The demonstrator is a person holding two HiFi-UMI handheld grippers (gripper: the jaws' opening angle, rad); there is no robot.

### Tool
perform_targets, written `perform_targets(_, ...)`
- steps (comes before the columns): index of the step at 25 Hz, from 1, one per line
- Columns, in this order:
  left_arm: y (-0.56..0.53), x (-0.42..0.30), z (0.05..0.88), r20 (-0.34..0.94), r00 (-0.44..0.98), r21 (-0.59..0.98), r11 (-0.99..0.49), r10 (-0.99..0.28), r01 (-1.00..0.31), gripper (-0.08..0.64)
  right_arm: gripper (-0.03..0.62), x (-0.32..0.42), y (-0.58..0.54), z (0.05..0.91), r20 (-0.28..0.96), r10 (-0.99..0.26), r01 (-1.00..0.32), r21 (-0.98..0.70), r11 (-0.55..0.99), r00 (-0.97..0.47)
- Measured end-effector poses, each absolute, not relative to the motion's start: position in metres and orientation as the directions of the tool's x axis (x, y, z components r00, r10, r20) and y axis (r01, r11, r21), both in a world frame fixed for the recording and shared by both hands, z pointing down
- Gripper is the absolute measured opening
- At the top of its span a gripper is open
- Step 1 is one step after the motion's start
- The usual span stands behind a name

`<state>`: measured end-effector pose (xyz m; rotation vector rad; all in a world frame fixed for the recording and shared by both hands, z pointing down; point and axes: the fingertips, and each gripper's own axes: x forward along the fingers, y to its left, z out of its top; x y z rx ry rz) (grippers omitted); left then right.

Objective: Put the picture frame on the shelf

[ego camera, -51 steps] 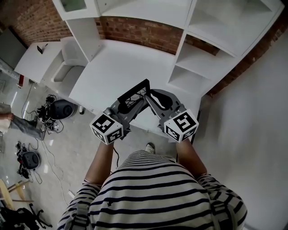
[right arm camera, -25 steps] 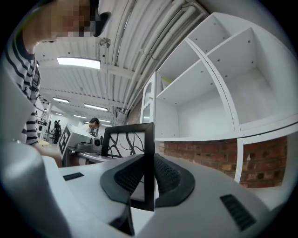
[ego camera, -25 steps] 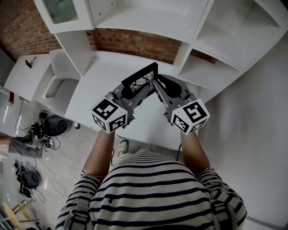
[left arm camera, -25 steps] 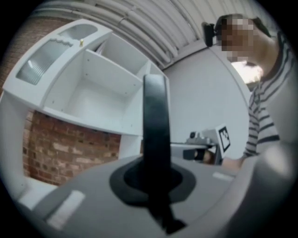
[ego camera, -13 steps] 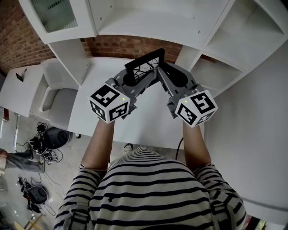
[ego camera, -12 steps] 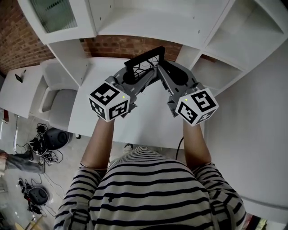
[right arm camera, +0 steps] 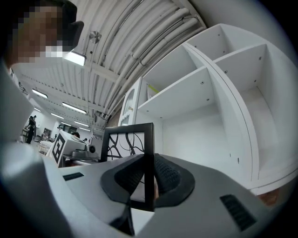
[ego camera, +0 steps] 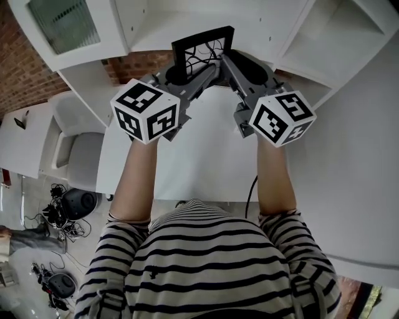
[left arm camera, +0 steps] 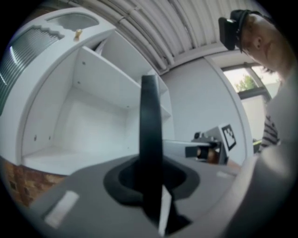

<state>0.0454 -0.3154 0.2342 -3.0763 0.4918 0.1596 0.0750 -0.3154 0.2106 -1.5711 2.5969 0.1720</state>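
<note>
Picture frame (ego camera: 202,55): carried in the air between two hand-held grippers, in front of the shelf opening and touching no surface.

Shelf unit (ego camera: 262,19): white and open-fronted, straight ahead of both jaws, with one wide bay (left arm camera: 93,121) ahead of the left tool. Narrower stacked compartments (right arm camera: 209,116) lie ahead and to the right of the right tool.

Desk (ego camera: 206,162): white top, directly beneath both tools and well apart from them.

Person: striped shirt (ego camera: 206,261), forearms bare, one tool in each hand.

Left hand-held gripper (ego camera: 184,78): marker cube at the rear, reaching in from the frame's left side. Its jaws have just been opening. The frame stands edge-on between them (left arm camera: 151,181), and the pads appear clear of it on both sides.

Right hand-held gripper (ego camera: 228,63): clamped on the frame's right vertical bar, with ribbed pads pressing front and back (right arm camera: 148,179). It appears in the left tool's camera (left arm camera: 209,146), as the left one appears in the right's (right arm camera: 70,144).

Frame, detail: black border, white picture with black curving lines (right arm camera: 128,139). It stands upright, seemingly with the long axis vertical. The printed face is turned back toward the person and the back toward the shelf, and the left tool sees only its thin edge (left arm camera: 151,139). The lower corner is hidden behind the right jaws.
</note>
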Motion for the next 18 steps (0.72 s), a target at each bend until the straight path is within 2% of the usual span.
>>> perform_targets(7,-0.329,0.033,0.238,-0.103,0.935,-0.003,-0.940,-0.338,-0.340,0.130,0.058,0.077,-0.333,0.195,-0.155,-0.887,-0.900,0.063,0.431,-0.435)
perform_targets(18,-0.339,0.024,0.252,-0.118,0.917,0.006,-0.924,-0.381,-0.383,0.132,0.058,0.093,-0.352,0.167,-0.197,-0.894,-0.916,0.079,0.394,-0.402)
